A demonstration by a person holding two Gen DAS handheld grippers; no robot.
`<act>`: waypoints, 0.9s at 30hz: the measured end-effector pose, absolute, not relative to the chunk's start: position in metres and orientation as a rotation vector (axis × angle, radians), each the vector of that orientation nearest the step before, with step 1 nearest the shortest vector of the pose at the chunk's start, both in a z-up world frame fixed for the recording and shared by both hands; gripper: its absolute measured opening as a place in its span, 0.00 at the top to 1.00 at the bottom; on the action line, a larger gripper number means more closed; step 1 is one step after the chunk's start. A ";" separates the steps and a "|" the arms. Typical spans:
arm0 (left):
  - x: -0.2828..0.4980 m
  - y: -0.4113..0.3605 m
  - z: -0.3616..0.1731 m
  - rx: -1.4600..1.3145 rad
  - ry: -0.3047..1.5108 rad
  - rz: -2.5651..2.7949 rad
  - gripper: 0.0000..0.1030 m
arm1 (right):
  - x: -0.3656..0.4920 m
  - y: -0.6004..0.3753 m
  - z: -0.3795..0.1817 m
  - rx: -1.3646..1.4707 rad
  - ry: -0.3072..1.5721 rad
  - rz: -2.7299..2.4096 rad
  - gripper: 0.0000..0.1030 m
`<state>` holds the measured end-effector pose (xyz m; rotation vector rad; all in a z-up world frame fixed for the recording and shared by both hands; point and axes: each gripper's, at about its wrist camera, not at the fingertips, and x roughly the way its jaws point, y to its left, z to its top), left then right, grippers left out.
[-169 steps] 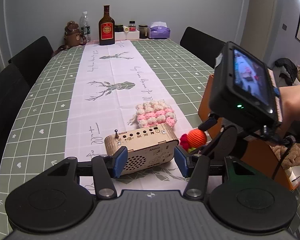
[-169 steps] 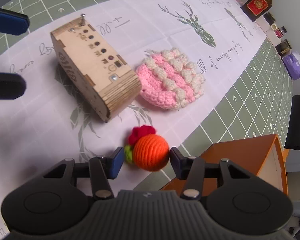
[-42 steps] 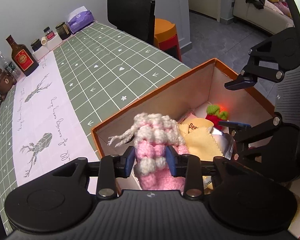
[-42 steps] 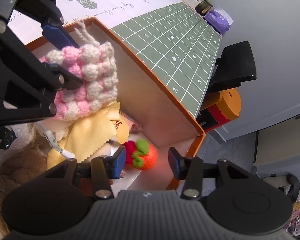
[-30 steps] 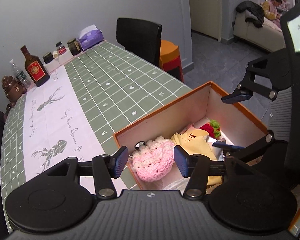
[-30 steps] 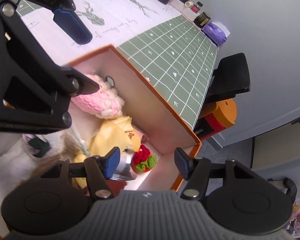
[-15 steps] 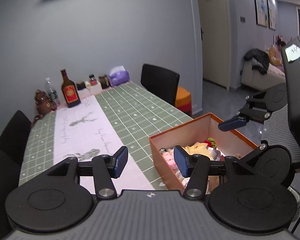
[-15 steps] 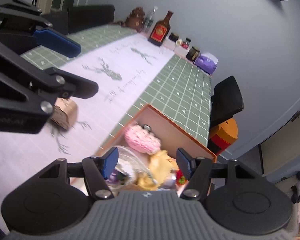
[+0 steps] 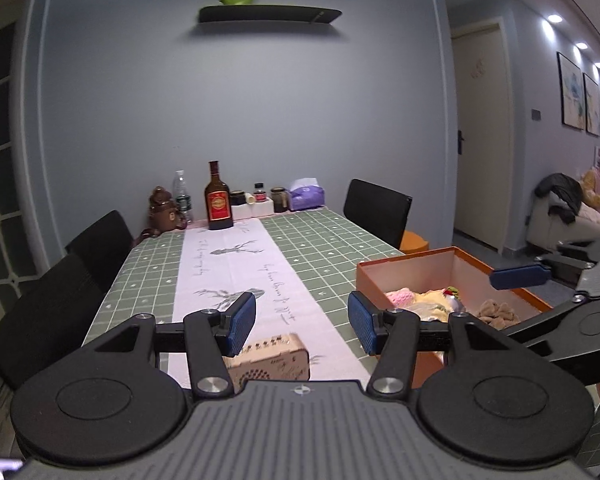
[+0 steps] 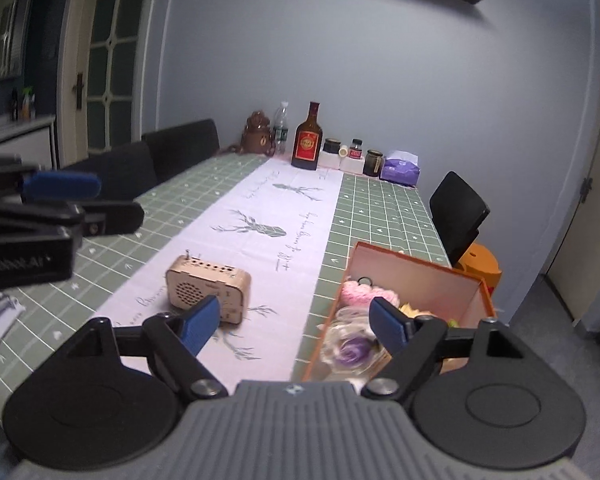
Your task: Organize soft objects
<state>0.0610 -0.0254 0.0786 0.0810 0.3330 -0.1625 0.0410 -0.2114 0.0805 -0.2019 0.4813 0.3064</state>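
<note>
Along the far edge of the table, against the wall: brown bear-shaped container, clear water bottle, dark liquor bottle with red label (print too small to read), small jars, purple tissue pack. Down the table's middle: white runner printed with deer figures and cursive lines, not legible. Near the front edge, on the runner: wooden radio, speaker grille facing the cameras, small lettering on its face unreadable. At the right edge: orange box, open on top, containing pink crocheted piece at its far-left corner, yellow cloth, red-and-green knitted fruit, brown plush and a clear wrapped item with purple inside. Black chairs on both long sides; orange stool beyond the box. Left gripper: jaws apart, nothing between them, radio partly hidden behind the left finger. Right gripper: jaws apart and just widened further, nothing held; near box contents partly screened by its right finger. Compared with a moment earlier: pink piece released from the left jaws and lying in the box, orange fruit likewise dropped inside, both grippers drawn back from the box and levelled toward the wall.
</note>
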 end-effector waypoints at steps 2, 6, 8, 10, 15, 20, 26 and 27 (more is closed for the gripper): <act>0.052 -0.023 0.065 0.080 0.322 -0.154 0.38 | 0.027 -0.209 0.071 -0.164 0.455 0.272 0.22; 0.037 -0.011 0.043 0.023 0.320 -0.119 0.27 | 0.003 -0.210 0.061 -0.091 0.397 0.192 0.21; 0.030 -0.004 0.037 -0.011 0.309 -0.080 0.22 | -0.006 -0.212 0.056 -0.070 0.364 0.142 0.16; 0.024 0.002 0.033 -0.027 0.289 -0.042 0.11 | -0.012 -0.211 0.050 -0.078 0.337 0.109 0.14; 0.019 0.007 0.028 -0.046 0.239 0.035 0.07 | -0.020 -0.208 0.027 -0.042 0.331 0.085 0.14; 0.020 0.008 0.018 -0.064 0.268 0.022 0.00 | -0.011 -0.205 0.011 -0.036 0.361 0.108 0.06; 0.029 0.011 0.001 -0.073 0.373 0.063 0.00 | -0.006 -0.201 -0.001 -0.058 0.367 0.089 0.06; 0.029 0.011 -0.002 -0.076 0.384 0.064 0.00 | -0.006 -0.202 -0.002 -0.056 0.363 0.081 0.06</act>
